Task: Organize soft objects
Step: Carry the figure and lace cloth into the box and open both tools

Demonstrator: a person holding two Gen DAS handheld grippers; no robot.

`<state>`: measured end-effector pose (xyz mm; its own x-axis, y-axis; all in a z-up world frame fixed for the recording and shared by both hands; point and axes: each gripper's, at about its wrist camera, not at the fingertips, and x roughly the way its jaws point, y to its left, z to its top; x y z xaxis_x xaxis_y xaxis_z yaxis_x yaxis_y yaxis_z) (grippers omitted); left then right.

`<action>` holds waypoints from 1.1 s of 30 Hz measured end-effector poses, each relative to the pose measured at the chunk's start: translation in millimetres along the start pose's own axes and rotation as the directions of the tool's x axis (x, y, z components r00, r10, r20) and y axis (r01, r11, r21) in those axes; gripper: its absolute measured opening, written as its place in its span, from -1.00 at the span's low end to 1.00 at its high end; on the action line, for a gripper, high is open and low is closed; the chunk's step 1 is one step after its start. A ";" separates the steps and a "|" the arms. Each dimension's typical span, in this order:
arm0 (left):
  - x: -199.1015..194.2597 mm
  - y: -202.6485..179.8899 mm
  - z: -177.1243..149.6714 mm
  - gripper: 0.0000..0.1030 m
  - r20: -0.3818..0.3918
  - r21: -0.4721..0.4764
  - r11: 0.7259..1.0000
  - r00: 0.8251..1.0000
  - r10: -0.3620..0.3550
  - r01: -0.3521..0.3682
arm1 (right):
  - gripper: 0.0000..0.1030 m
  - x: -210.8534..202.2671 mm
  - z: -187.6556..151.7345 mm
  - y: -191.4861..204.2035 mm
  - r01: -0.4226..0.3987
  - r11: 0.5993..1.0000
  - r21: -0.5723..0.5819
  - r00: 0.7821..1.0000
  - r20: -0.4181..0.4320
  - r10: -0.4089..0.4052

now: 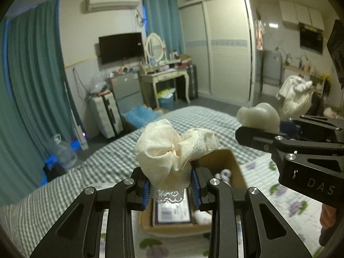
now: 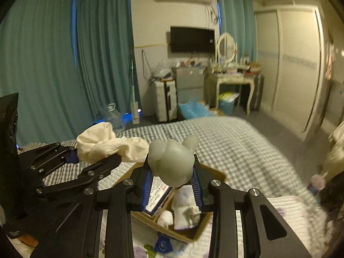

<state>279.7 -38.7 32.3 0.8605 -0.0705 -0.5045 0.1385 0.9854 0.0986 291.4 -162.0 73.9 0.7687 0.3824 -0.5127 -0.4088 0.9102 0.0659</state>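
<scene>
Left gripper (image 1: 173, 185), nearest: jaws clenched on a bunched cream cloth (image 1: 172, 150) with a lace edge hanging below the blue pads (image 1: 146, 193). The cloth is held up in the air, above the bed.

Right gripper (image 2: 173, 182), just beside it: jaws clamped on a pale, rounded soft toy (image 2: 172, 161), lobes sticking up past the pads. Also held aloft.

Below both: an open cardboard box (image 2: 211, 173) on a floral quilt (image 1: 288, 195). Inside, a flat printed packet (image 2: 158, 195) and some white bundled items (image 2: 185, 206); what they are, cannot tell.

Beyond the quilt: checked bedcover (image 2: 225, 142) running to the foot of the bed.

Far side of room: white suitcase (image 2: 165, 103), dressing table (image 2: 233, 81) with an oval mirror, wall television (image 2: 192, 39), teal curtains (image 2: 43, 64), sliding wardrobe (image 1: 217, 49).
</scene>
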 end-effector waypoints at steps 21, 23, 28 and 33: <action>120.0 -4.1 -37.0 0.17 -0.174 -0.029 0.999 0.985 0.011 -0.016 | 0.30 150.0 -51.4 -86.4 0.070 0.991 0.114 0.978 -0.203 -0.046; 108.6 -5.9 -33.4 0.48 -0.157 -0.017 0.999 0.987 0.045 -0.048 | 0.30 138.3 -45.6 -84.9 0.083 0.990 0.116 0.981 -0.183 -0.060; 53.4 -6.9 -12.2 0.49 -0.089 0.000 0.998 0.994 0.062 -0.062 | 0.30 90.5 -23.6 -73.2 0.119 0.986 0.116 0.986 -0.130 -0.103; -28.6 -2.7 14.9 0.49 0.013 0.002 0.997 0.997 0.075 -0.075 | 0.34 7.7 11.1 -47.0 0.159 0.984 0.086 0.987 -0.051 -0.155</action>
<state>262.0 -41.6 59.3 0.8749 0.0011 -0.4842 0.0751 0.9876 0.1379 321.9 -200.1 76.3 0.7967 0.2285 -0.5596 -0.2381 0.9696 0.0569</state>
